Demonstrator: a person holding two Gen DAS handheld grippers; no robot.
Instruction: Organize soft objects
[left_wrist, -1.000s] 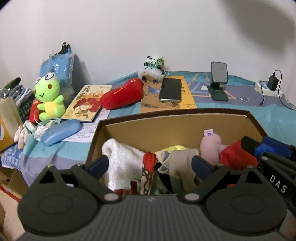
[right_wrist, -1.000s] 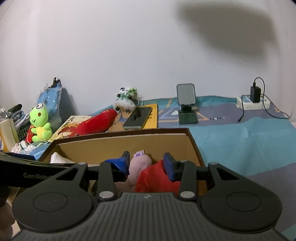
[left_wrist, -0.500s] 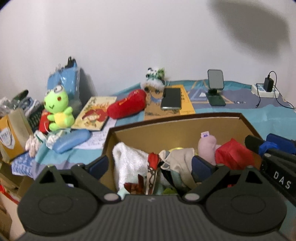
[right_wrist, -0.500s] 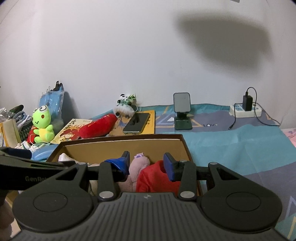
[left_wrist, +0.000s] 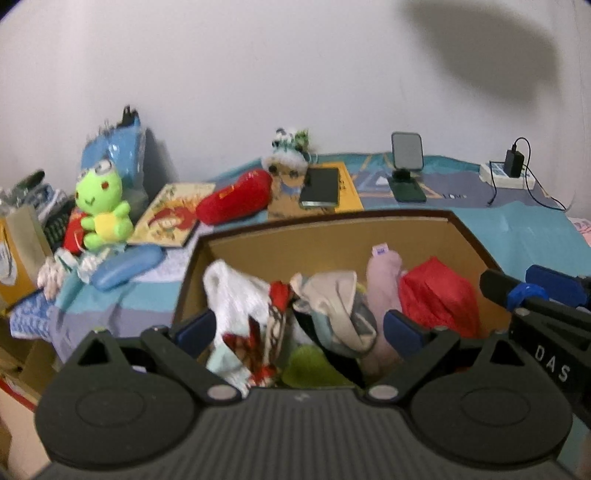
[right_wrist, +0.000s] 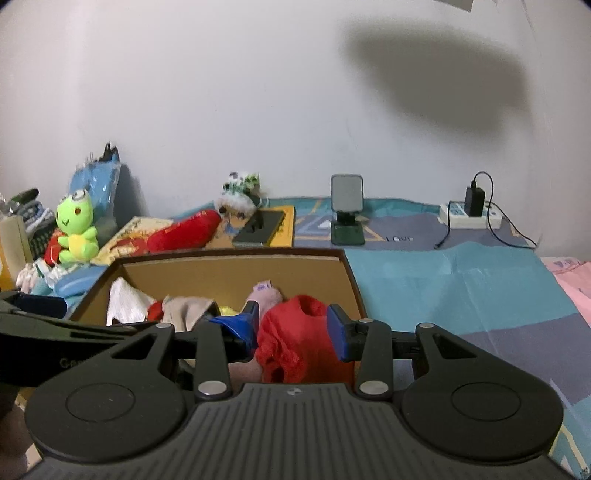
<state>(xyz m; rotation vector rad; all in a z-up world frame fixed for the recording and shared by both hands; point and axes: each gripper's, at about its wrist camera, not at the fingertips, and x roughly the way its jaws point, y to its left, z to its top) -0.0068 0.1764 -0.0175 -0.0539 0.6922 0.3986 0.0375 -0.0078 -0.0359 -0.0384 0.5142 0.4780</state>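
An open cardboard box (left_wrist: 325, 221) (right_wrist: 229, 254) holds soft items: a white towel (left_wrist: 232, 291), a beige cloth (left_wrist: 332, 295), a pink sock (left_wrist: 382, 266) and a red cloth (left_wrist: 436, 299) (right_wrist: 295, 339). My left gripper (left_wrist: 299, 328) hovers wide open over the box's near side, touching nothing. My right gripper (right_wrist: 293, 326) (left_wrist: 524, 286) is partly open above the box's right end. The red cloth lies below its fingers, ungripped. A green frog plush (left_wrist: 99, 206), a red plush (left_wrist: 232, 199) and a small panda plush (left_wrist: 290, 151) sit on the bed outside the box.
Left of the box lie a picture book (left_wrist: 170, 214), a blue case (left_wrist: 125, 266) and bags at the bed's edge. Behind it are a phone (left_wrist: 319, 186) on a yellow book, a phone stand (left_wrist: 406, 166) and a power strip (left_wrist: 506, 177) with a cable.
Both grippers have drawn back from the box and slightly up, so more of its inside shows. The jaws of both have kept their width.
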